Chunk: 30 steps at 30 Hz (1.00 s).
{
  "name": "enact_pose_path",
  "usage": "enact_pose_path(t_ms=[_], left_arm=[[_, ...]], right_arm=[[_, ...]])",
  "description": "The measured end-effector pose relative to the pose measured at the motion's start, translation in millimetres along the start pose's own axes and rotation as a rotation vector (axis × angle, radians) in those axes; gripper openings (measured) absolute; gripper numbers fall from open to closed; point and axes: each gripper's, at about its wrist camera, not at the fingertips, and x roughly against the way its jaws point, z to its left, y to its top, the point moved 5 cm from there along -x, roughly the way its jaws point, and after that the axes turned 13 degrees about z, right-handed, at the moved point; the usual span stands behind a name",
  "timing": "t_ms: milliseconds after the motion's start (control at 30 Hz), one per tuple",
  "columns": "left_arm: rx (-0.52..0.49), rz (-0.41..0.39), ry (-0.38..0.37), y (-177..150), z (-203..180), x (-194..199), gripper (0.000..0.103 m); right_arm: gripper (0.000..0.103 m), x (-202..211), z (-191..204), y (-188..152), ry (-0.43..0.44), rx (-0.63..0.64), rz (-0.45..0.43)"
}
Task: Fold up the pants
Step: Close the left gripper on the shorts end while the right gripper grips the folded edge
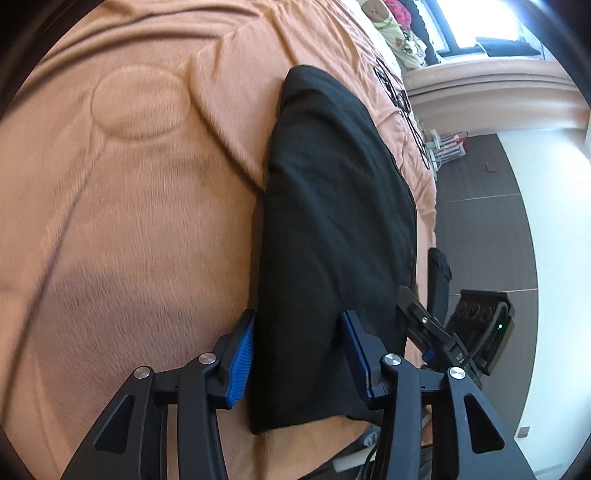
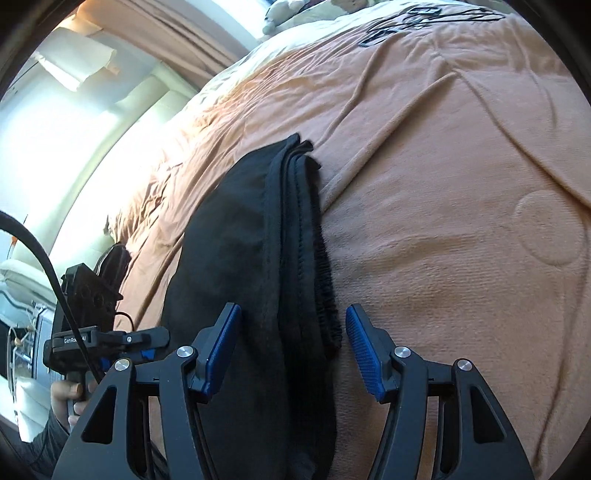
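Observation:
Black pants [image 1: 332, 221] lie folded into a long narrow stack on an orange bedspread [image 1: 129, 221]. My left gripper [image 1: 298, 321] straddles the near end of the stack. Its left blue pad sits at the cloth's edge and its right pad stands over the cloth, with no visible pinch. In the right wrist view the pants [image 2: 240, 240] show stacked hems and a ribbed waistband on their right side. My right gripper [image 2: 292, 314] is open over that end, with a gap between the right pad and the cloth.
The bedspread [image 2: 443, 221] spreads wide on the far side of the pants. The bed's edge drops to a dark floor [image 1: 480, 240]. A hand [image 2: 70, 398] holds the left gripper's handle. A window [image 1: 480, 22] and pillows [image 1: 391, 33] lie at the bed's far end.

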Motion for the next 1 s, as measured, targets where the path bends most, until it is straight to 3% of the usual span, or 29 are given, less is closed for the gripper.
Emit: enact_pose_path(t_ms=[33,100,200,500,867,1000], left_arm=[[-0.002,-0.008,0.004,-3,0,-1,0.04],[-0.006,-0.016,0.018,-8,2,1,0.022],[-0.011,-0.021,0.0,-14,-1,10,0.017],[-0.025,0.0,0.052,-18,5,48,0.016],[-0.01,0.037,0.114,-20,31,71,0.016],[-0.014,0.041,0.144,-12,34,75,0.023]], right_arm=[[0.057,-2,1,0,-0.008,0.005,-0.001],[0.051,-4,3,-1,-0.001,0.003,0.002],[0.046,-6,5,-3,0.024,-0.012,0.011],[0.042,-18,29,-18,0.063,-0.044,0.075],[0.039,-29,42,-34,0.203,-0.093,0.115],[0.039,-23,32,-32,0.207,-0.087,0.105]])
